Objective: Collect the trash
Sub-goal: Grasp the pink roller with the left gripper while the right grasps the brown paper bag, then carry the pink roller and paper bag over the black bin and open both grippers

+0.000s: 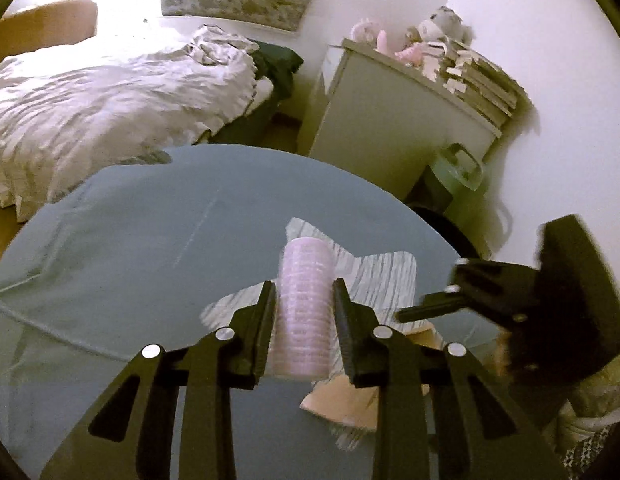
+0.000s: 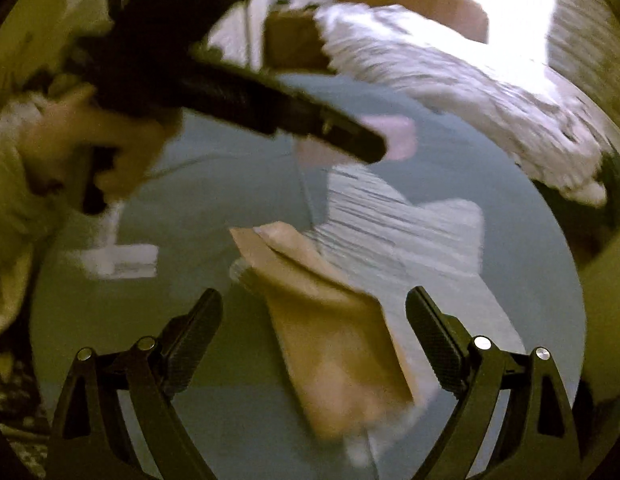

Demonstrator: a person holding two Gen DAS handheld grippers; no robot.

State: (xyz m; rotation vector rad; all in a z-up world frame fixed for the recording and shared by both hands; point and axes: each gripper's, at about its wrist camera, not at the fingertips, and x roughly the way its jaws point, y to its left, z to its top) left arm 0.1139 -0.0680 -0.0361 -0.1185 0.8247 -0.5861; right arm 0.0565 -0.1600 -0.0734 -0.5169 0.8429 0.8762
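Left wrist view: left claw [image 1: 303, 320] clenched on pink cup stack [image 1: 303, 312], stack's long axis running straight ahead between pads, above grey round bench [image 1: 129, 248]. Right claw's body off to the right.

Right wrist view: right claw [image 2: 314, 332] released, jaws wide. Brown paper bag [image 2: 330, 340] flat on bench directly between and beyond jaws, long axis diagonal, upper-left to lower-right. Right claw nearer.
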